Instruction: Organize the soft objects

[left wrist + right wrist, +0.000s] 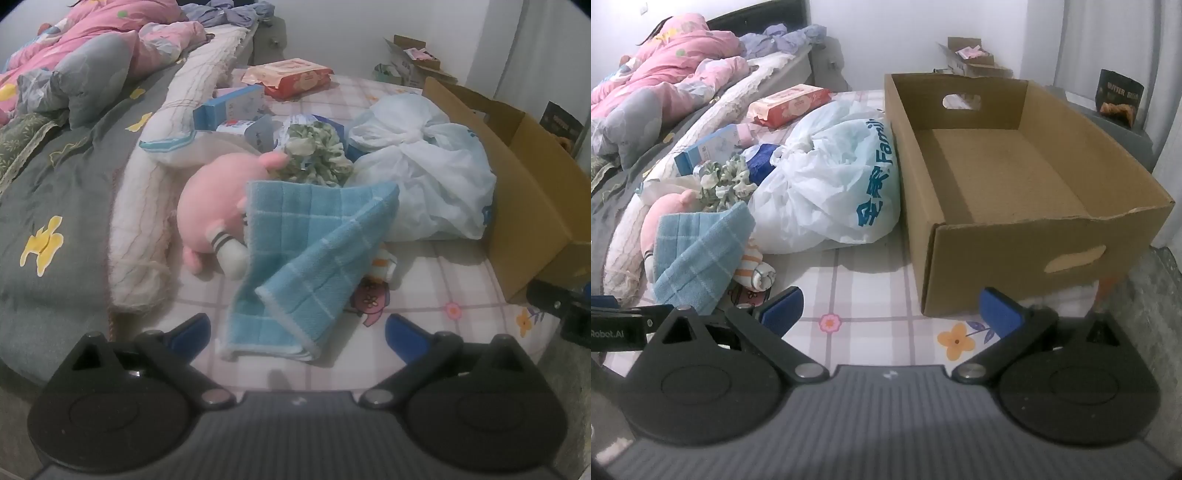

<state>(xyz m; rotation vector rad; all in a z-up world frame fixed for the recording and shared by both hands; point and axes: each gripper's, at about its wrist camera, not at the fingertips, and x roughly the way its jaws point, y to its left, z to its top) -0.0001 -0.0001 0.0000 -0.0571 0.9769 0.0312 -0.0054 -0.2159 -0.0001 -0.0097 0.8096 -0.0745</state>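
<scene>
One blue towel (295, 254), folded, lies on the checked sheet (864, 291) near its front edge, draped against one pink plush toy (210, 206). One green-and-white frilly cloth (314, 155) sits behind both. One white plastic bag (827, 184) touches one empty cardboard box (1015, 229) at the sheet's right edge. One left gripper (297, 332) and one right gripper (890, 310), jaws wide, hold nothing.

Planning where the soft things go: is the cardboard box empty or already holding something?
Empty. The right wrist view looks into the cardboard box and shows only its bare floor and inner walls.
</scene>
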